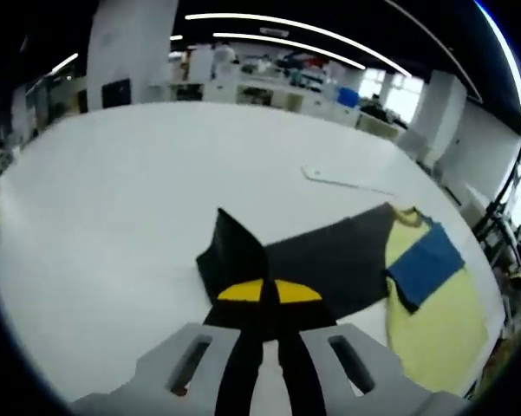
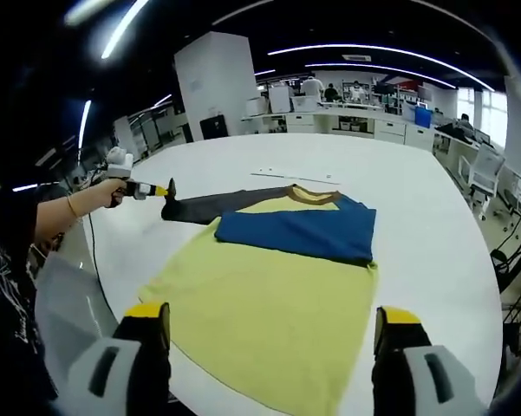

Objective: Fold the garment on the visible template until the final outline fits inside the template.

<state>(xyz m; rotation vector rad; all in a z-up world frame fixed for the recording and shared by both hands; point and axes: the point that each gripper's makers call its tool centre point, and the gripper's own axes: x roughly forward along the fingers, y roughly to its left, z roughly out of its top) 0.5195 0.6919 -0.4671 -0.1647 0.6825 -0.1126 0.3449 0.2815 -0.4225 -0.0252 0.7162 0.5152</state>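
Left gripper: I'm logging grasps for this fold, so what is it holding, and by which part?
The left gripper is shut on the end of the garment's dark sleeve, lifting its cuff off the table. The right gripper is open and holds nothing.

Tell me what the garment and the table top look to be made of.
Garment: soft matte knit fabric in yellow, blue and dark grey, judging by how it drapes and creases where the left claw pinches the sleeve. Table top: smooth white surface with faint sheen, possibly laminate.

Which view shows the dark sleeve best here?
The left gripper view: the sleeve lies close ahead, its end pinched in the left gripper. In the right gripper view the sleeve is a thin, distant strip beside the shirt.
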